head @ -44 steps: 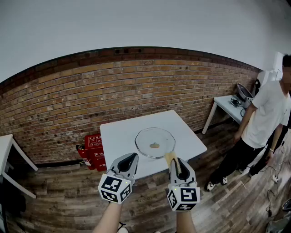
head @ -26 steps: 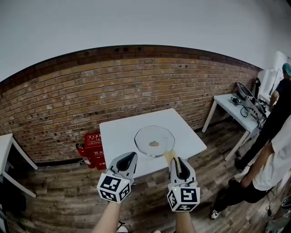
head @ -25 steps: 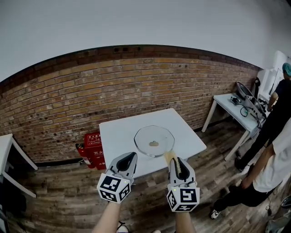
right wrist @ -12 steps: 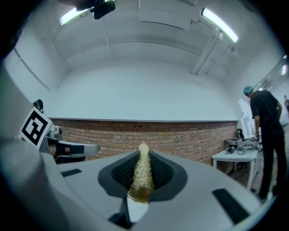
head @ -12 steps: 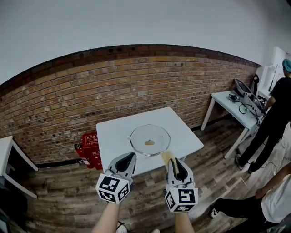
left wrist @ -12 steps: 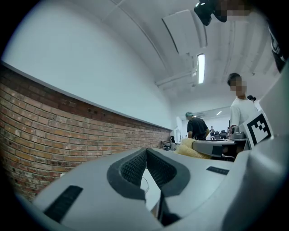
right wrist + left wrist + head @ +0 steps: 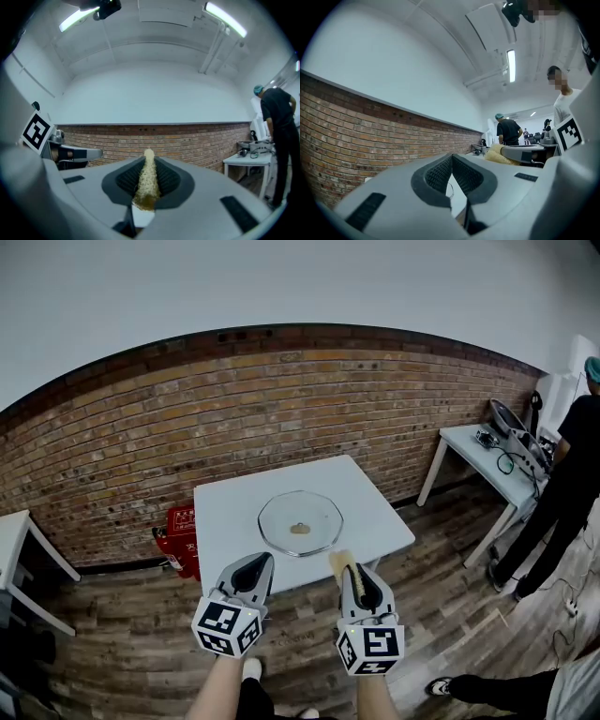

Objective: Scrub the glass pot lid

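At the bottom of the head view the left gripper [image 7: 255, 568] has its jaws closed on nothing and the right gripper [image 7: 350, 575] has its jaws clamped on a yellow sponge [image 7: 337, 561], both drifted slightly left in frame over the last two seconds. Beyond them, mid-frame, the lid [image 7: 300, 521] lies flat on the white tabletop [image 7: 230, 512] and has slid left and up in frame too, so the gap to the sponge has not closed. Scrubbing looks unstarted: the sponge must first reach the glass
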